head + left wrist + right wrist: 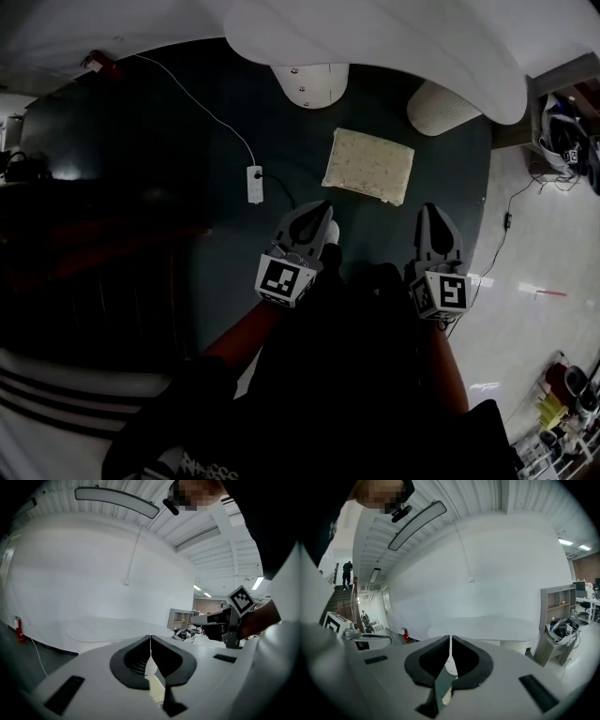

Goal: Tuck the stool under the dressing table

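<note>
The stool (368, 166) shows as a cream rectangular cushioned top on the dark carpet, just in front of the white dressing table (394, 37). It lies between the table's smooth white leg (309, 84) and its ribbed leg (441, 108). My left gripper (319, 210) is shut and empty, a short way before the stool's near left corner. My right gripper (434, 212) is also shut and empty, off the stool's near right corner. In both gripper views the jaws meet, and the tabletop (108, 625) (487, 623) lies ahead.
A white power strip (254, 184) with its cables lies on the carpet left of the stool. A grey shelf unit (562, 131) (555, 616) with clutter stands to the right on the pale floor. A fire extinguisher (18, 629) stands by the wall at left.
</note>
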The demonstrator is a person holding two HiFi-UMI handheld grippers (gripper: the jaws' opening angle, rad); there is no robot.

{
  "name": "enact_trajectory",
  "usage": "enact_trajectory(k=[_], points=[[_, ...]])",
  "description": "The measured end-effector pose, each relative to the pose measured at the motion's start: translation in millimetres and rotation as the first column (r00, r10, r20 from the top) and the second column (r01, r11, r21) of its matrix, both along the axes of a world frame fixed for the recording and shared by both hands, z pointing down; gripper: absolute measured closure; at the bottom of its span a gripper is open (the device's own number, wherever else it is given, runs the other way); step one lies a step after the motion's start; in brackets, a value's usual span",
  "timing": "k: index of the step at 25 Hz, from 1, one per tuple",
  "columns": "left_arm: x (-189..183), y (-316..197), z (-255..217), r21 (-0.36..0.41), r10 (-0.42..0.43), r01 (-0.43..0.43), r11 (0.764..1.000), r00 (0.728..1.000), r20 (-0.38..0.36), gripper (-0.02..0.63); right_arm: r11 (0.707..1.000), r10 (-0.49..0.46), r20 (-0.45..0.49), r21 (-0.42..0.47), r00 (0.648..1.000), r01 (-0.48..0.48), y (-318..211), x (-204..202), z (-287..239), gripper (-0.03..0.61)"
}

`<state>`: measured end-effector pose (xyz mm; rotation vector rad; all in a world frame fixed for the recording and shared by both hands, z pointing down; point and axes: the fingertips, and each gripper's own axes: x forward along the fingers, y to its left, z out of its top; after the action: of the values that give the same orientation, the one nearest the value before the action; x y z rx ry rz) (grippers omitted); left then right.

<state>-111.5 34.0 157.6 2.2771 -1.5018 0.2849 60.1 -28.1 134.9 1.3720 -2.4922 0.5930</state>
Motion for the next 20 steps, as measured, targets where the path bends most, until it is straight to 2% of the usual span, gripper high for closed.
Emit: enact_trajectory(k=[6,9,13,18,20], points=[[-11.0,-29.7,26.8,-0.011,0.05,-0.05,0.999,0.998,0.047,0.595,0.999,-0.025,-0.044,-0.041,0.999,0.023,-19.1,2.9,31.2,0.538],[-13.6,-42.7,49.7,-0.056,0.038,-0.035,0.998,0.998,0.053,0.595,0.996,0.012,-0.049,-0.087,0.999,-0.017,-32.4,18.7,58.0,0.538],[-1.4,-50.1,71.8,-0.11,0.078,-0.069,0.992,0.994,0.082,0.596,0.994,0.005,-0.033,-0.111,0.999,-0.009,-48.3,30.4,71.3,0.538],[2.9,-65.0,107.8,-0.165,0.01,-0.003,0.986,0.999,0.042,0.595,0.994,-0.033,-0.042,-0.107,0.999,0.029,-72.2,39.6,93.5,0.538],[-1.2,-71.9,127.2,-0.183,-0.027,0.035,0.982,0.999,0.048,0.595,0.992,-0.04,-0.057,-0.12,0.998,0.033,-77.8,43.6,112.2,0.538]])
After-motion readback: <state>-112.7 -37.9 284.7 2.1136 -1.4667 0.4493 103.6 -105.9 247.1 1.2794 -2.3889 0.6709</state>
